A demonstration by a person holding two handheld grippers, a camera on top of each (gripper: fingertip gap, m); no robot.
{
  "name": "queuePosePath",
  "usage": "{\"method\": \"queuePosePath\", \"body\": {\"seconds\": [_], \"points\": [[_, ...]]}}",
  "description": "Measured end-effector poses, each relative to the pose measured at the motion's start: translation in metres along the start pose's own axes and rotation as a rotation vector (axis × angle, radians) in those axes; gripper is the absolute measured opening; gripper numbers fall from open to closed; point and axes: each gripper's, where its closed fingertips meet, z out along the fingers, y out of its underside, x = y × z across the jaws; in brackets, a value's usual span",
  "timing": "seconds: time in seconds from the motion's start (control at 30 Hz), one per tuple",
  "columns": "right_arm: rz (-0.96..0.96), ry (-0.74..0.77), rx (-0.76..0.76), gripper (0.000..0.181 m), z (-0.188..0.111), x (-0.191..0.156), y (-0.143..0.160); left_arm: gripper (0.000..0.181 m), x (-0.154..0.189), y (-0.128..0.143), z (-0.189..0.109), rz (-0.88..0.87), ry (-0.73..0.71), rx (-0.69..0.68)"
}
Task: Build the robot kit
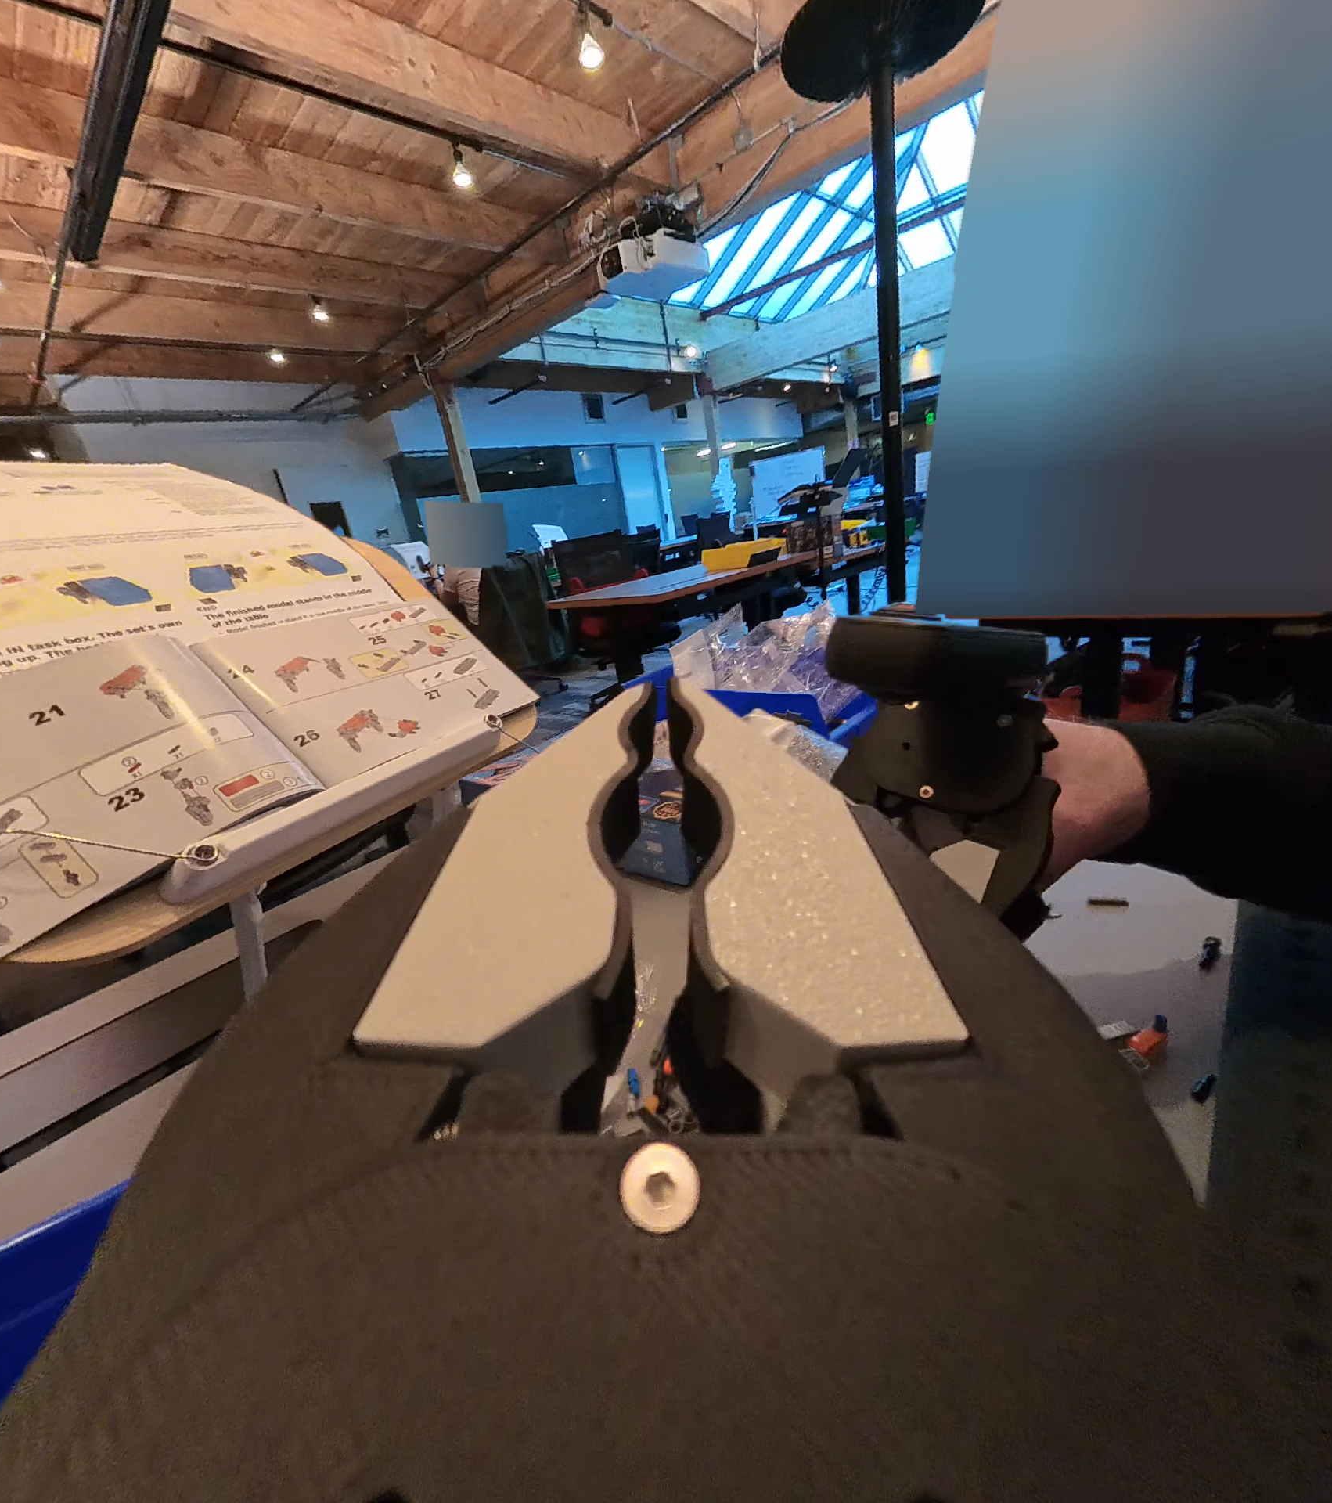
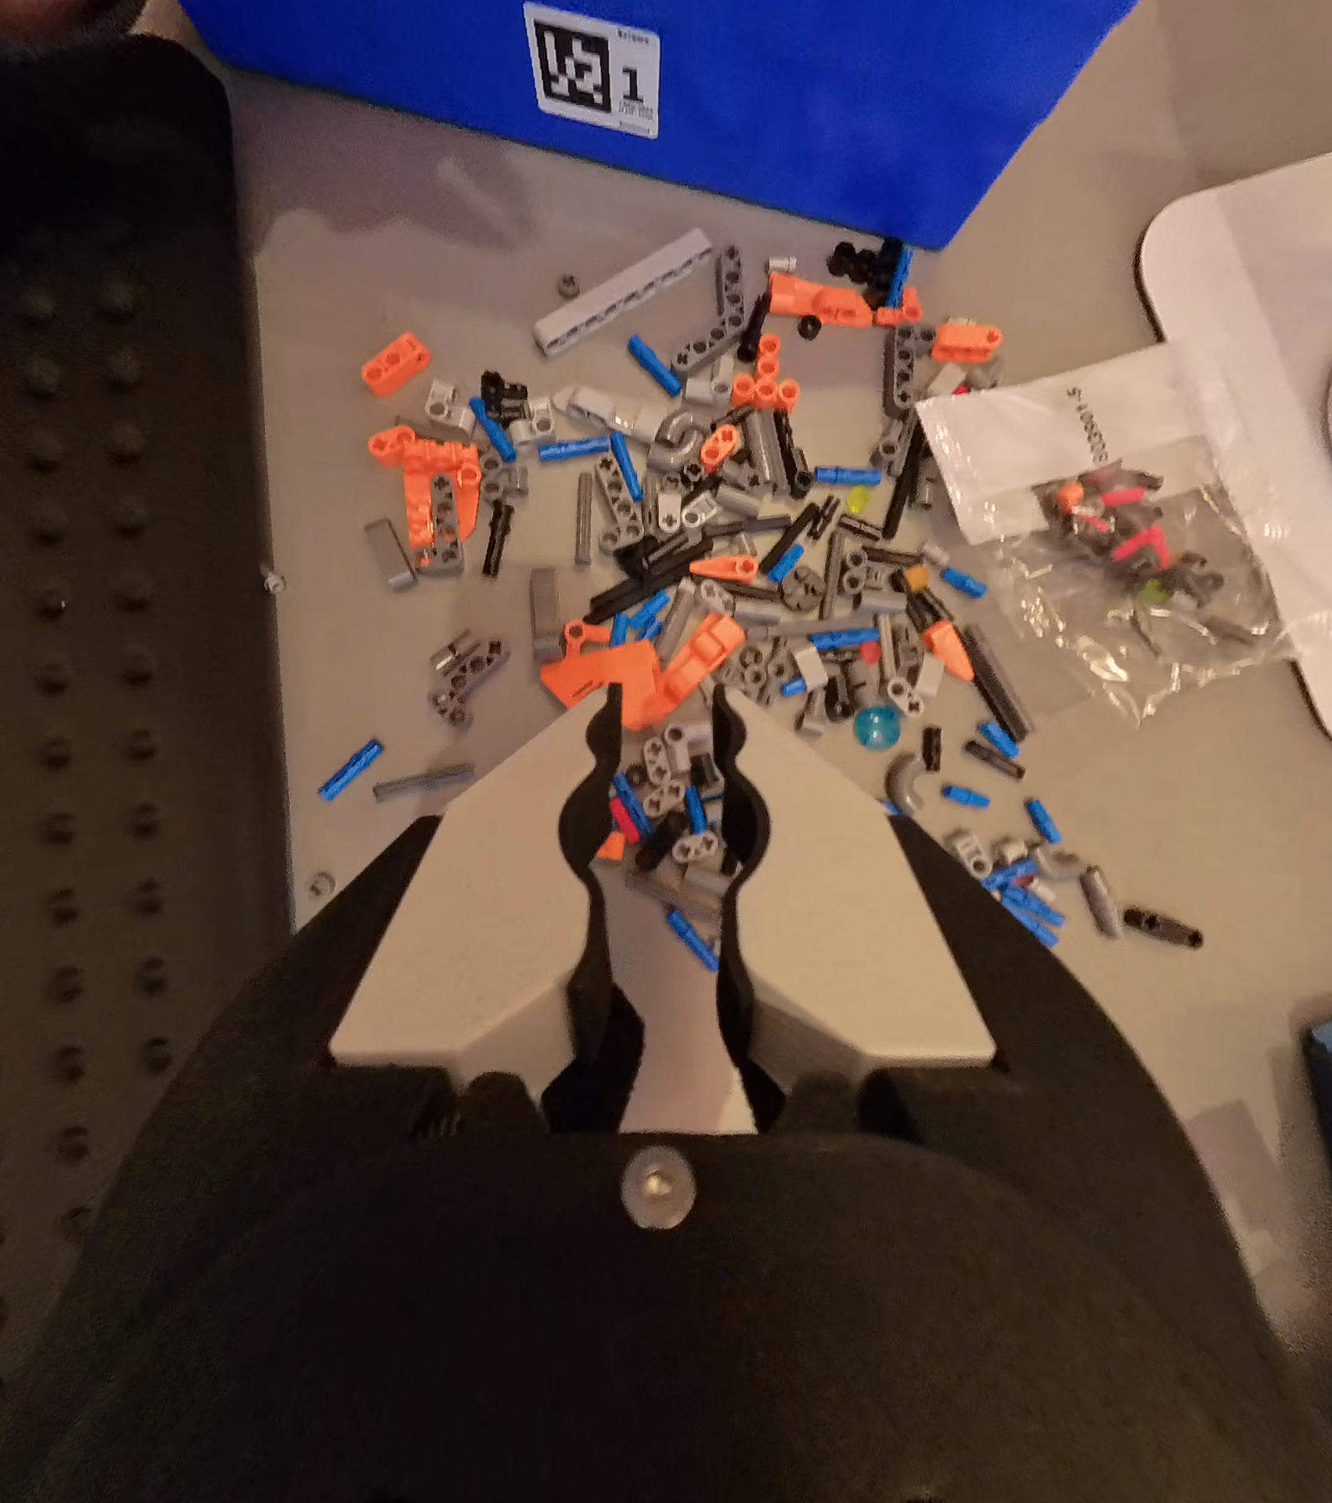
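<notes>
**Scattered building pieces under the right gripper**

Loose plastic building pieces (image 2: 728, 520), orange, grey, black and blue, are lying in a heap on the grey tabletop (image 2: 370, 203), and we are holding the right gripper (image 2: 663, 699) just above the heap's near edge. Its grey fingers are standing a little apart with nothing between them; an orange panel piece (image 2: 606, 671) is lying just beyond the tips. Beyond the heap a blue plastic bin (image 2: 809, 106) is standing, and to the right a clear bag of small parts (image 2: 1126, 569) is resting partly on a white base (image 2: 1256, 244). A black studded mat (image 2: 61, 569) is lying to the left.

We are holding the left gripper (image 1: 661, 691) raised and pointing out into the room, its fingertips nearly meeting and holding nothing. Beside it, on the left, an open instruction booklet (image 1: 159, 716) is lying on a tilted stand.
</notes>
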Motion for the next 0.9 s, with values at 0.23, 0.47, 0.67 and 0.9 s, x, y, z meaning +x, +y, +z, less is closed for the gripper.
{"method": "queuePosePath", "body": {"seconds": [0.23, 0.47, 0.67, 0.9], "points": [[-0.04, -0.088, -0.006, 0.031, 0.027, -0.007, -0.019, 0.005, 0.0, -0.002, 0.001, -0.075, 0.011, 0.039], [-0.052, -0.088, -0.109, 0.034, 0.058, -0.005, -0.008, 0.007, 0.001, -0.003, 0.0, -0.103, 0.026, 0.054], [-0.052, -0.13, -0.14, 0.028, 0.065, -0.009, 0.007, 0.007, -0.001, -0.004, -0.002, -0.134, 0.031, 0.065], [-0.02, -0.098, -0.164, 0.03, 0.051, 0.005, 0.019, 0.008, 0.0, -0.002, -0.001, -0.139, 0.038, 0.059]]}}
